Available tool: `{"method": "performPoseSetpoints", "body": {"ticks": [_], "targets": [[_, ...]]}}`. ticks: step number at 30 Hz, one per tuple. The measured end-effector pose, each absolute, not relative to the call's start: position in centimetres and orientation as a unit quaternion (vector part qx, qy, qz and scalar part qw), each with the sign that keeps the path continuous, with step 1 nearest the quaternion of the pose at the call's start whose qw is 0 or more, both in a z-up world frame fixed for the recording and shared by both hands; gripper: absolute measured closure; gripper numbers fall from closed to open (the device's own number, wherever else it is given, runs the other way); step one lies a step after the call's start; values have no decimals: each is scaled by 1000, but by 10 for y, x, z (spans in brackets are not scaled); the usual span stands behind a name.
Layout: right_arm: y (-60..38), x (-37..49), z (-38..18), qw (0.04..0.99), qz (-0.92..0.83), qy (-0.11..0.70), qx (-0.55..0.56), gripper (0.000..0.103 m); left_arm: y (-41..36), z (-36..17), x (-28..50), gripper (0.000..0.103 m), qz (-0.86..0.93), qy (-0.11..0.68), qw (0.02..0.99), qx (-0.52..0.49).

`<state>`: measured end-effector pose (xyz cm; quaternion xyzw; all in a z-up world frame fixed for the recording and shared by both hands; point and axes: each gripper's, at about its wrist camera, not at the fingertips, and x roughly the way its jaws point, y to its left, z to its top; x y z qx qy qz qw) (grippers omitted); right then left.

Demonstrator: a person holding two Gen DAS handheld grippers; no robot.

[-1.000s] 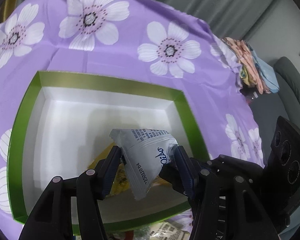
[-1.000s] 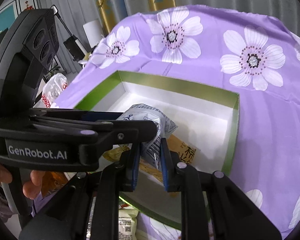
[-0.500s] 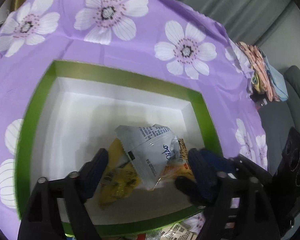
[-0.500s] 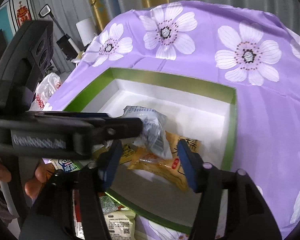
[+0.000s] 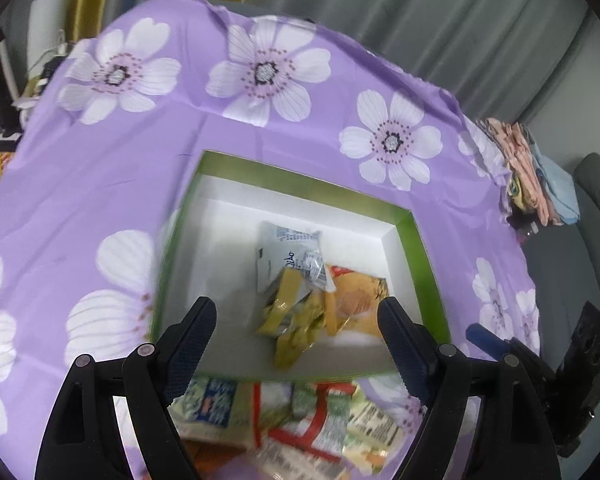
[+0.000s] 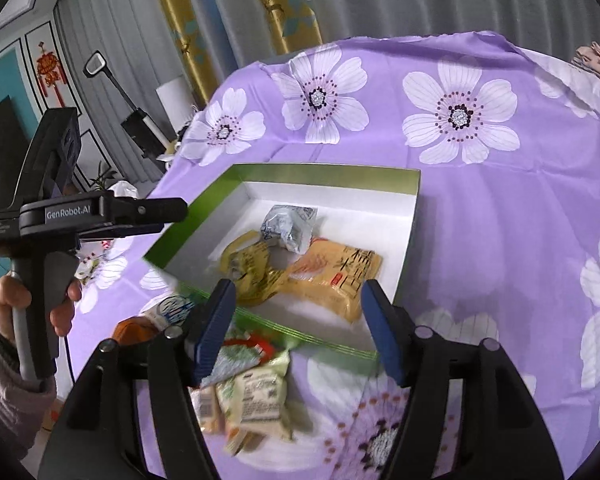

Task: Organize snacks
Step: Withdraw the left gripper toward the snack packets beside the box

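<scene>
A green box with a white inside (image 5: 424, 256) (image 6: 320, 172) sits on the purple flowered cloth. In it lie a grey-white packet (image 5: 284, 248) (image 6: 288, 228), a yellow packet (image 5: 292, 316) (image 6: 252, 268) and an orange packet (image 5: 360, 292) (image 6: 336, 276). My left gripper (image 5: 296, 308) hangs open above the box's near edge, holding nothing. My right gripper (image 6: 298, 286) is above the near edge too; its jaws are opening and nothing is between them. Several loose snack packets (image 5: 308, 412) (image 6: 256, 392) lie on the cloth in front of the box.
The purple cloth (image 6: 500, 220) covers the whole table. Folded cloths (image 5: 528, 168) are stacked at its far right corner, next to a grey chair (image 5: 596, 184). A person's hand (image 6: 8, 300) holds the left gripper's handle at the left of the right wrist view.
Both grippers let go of the grey-white packet, opened wide and drew back and up from the box. The packet now lies inside, on the other packets.
</scene>
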<state>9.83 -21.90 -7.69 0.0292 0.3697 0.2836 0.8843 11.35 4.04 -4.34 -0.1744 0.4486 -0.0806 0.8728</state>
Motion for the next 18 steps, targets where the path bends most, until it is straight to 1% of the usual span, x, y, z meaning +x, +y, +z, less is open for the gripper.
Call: {"method": "performPoseSetpoints", "body": {"ticks": [10, 18], "targets": [[-218, 49, -80, 871, 317, 375, 25, 38, 65, -40, 47, 20, -57, 442, 875, -189], [-206, 19, -93, 847, 361, 390, 15, 38, 49, -52, 12, 20, -74, 455, 868, -187]]}}
